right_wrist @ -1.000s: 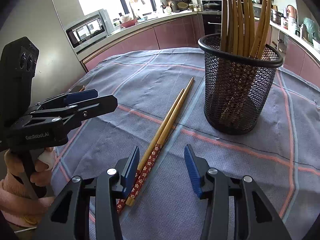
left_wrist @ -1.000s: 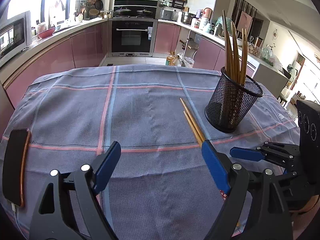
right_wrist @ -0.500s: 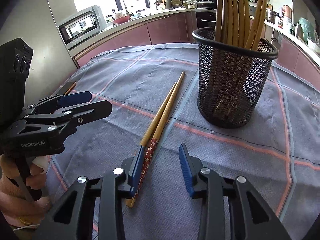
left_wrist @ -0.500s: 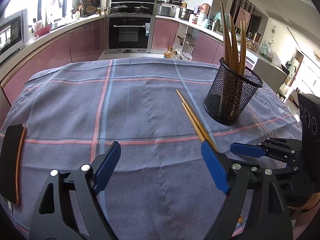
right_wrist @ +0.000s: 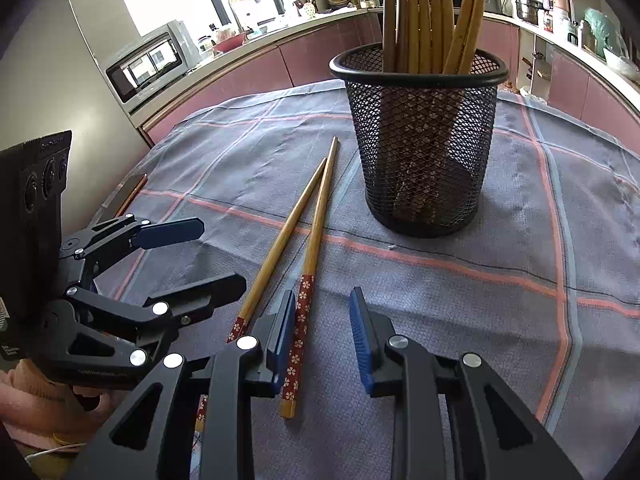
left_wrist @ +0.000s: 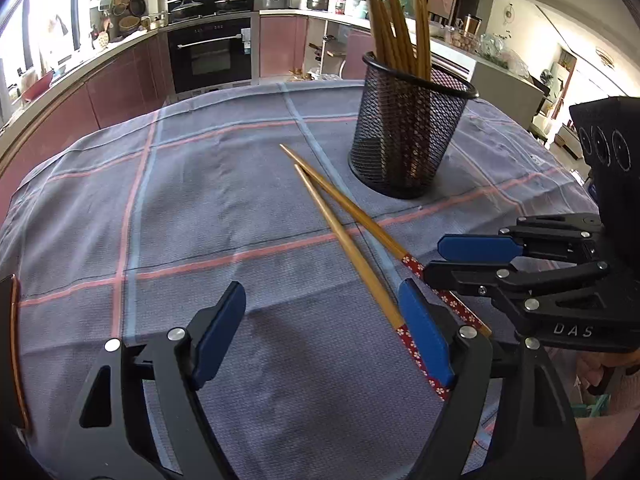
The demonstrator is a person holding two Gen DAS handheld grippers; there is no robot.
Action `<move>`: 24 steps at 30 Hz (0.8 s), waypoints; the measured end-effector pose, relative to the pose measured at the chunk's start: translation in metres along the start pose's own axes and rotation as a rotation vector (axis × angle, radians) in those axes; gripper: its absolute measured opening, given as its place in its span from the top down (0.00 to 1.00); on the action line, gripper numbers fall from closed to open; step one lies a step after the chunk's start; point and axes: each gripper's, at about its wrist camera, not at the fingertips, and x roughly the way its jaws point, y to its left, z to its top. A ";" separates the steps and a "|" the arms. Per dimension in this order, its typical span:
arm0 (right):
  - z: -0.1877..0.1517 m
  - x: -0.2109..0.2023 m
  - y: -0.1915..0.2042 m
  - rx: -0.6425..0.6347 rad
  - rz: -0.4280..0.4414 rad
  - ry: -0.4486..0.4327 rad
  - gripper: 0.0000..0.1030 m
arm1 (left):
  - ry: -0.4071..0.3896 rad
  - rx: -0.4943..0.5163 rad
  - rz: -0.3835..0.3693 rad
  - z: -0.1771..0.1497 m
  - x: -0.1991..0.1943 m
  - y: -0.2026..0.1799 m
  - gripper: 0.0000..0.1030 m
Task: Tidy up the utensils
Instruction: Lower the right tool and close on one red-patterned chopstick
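My right gripper (right_wrist: 322, 340) has just been closing: jaws narrow, one chopstick (right_wrist: 310, 264) between them, pads not yet pressing it. Left gripper (left_wrist: 320, 336) wide, nothing in it. Second chopstick (right_wrist: 276, 252) lies just left. Mesh cup (right_wrist: 420, 136) stands far right on the cloth (right_wrist: 520, 320).

— The chopsticks (right_wrist: 316, 216) looked like smooth, lightly glossy wood?
— Yes. The holder (right_wrist: 420, 140) was black metal mesh, and the tablecloth (left_wrist: 200, 184) was matt woven cloth.
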 end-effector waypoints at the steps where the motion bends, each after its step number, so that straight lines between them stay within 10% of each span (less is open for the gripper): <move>1: 0.000 0.000 -0.001 0.002 0.004 0.001 0.75 | 0.006 0.007 0.001 -0.001 0.002 -0.002 0.26; 24: 0.025 0.027 0.011 -0.028 -0.006 -0.010 0.90 | 0.013 -0.075 0.045 0.011 0.013 0.014 0.81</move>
